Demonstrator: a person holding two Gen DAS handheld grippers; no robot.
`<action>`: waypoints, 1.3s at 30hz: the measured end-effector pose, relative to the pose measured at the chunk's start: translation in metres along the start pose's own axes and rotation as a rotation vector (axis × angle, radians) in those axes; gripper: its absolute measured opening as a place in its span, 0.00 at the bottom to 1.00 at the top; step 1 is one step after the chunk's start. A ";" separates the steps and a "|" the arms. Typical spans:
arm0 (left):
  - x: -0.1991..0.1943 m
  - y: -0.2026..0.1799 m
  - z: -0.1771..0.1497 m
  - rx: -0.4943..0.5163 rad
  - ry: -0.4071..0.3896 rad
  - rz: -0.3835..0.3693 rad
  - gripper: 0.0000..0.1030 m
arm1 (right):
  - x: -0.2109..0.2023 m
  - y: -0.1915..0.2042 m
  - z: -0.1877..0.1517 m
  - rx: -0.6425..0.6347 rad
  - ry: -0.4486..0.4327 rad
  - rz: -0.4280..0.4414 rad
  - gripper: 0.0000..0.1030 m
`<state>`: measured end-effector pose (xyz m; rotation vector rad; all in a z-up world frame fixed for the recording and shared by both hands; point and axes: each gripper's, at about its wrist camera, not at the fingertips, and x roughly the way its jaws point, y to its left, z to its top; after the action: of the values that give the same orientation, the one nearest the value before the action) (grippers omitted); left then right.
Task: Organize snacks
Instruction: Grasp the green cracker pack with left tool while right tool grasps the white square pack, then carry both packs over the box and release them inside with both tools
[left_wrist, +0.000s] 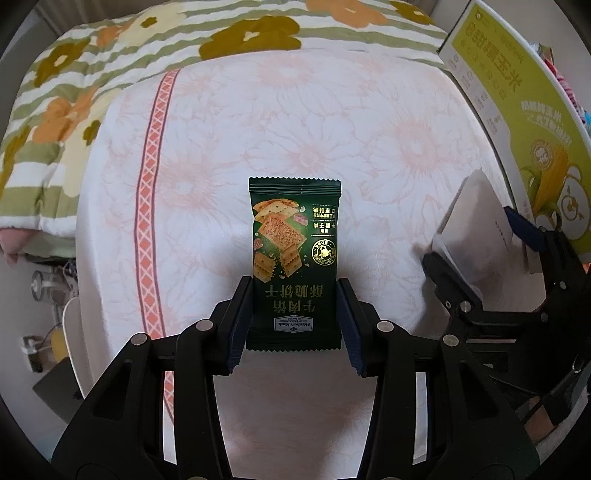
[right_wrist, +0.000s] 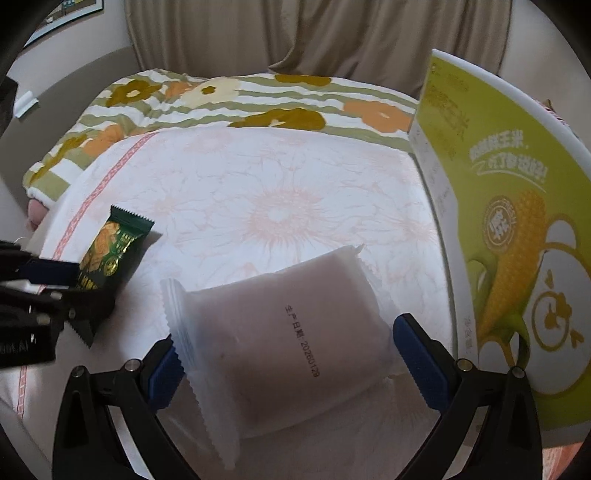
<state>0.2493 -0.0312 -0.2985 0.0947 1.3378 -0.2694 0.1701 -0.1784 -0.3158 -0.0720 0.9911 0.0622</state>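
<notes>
A dark green cracker packet (left_wrist: 293, 254) stands up off the bed sheet (left_wrist: 295, 110), its lower half clamped between the pads of my left gripper (left_wrist: 293, 284), which is shut on it. The right wrist view shows the same green packet (right_wrist: 107, 254) at the left, in the left gripper (right_wrist: 92, 284). A frosted white packet (right_wrist: 280, 343) with a printed date lies on the sheet between the fingers of my right gripper (right_wrist: 286, 332). The jaws stand wide: its crimped edge overlaps the left pad and a narrow gap shows at the right pad. The white packet (left_wrist: 469, 221) and right gripper (left_wrist: 469, 236) appear at the right.
A tall yellow-green carton with a corn picture (right_wrist: 498, 184) stands along the right side of the bed, close to the right gripper; the carton (left_wrist: 517, 110) shows here too. A flowered striped blanket (left_wrist: 110, 74) is bunched at the far side. Curtains (right_wrist: 332, 37) hang behind.
</notes>
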 end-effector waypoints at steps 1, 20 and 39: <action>-0.002 0.002 0.000 -0.001 -0.005 -0.005 0.39 | -0.002 -0.001 -0.002 -0.001 -0.003 0.007 0.91; -0.088 0.011 0.026 0.055 -0.189 -0.094 0.39 | -0.091 -0.003 0.037 0.080 -0.195 0.022 0.79; -0.178 -0.169 0.094 0.143 -0.400 -0.240 0.39 | -0.192 -0.169 0.062 0.137 -0.280 0.032 0.79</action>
<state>0.2605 -0.1902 -0.0894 -0.0010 0.9303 -0.5575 0.1311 -0.3447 -0.1161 0.0773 0.7142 0.0327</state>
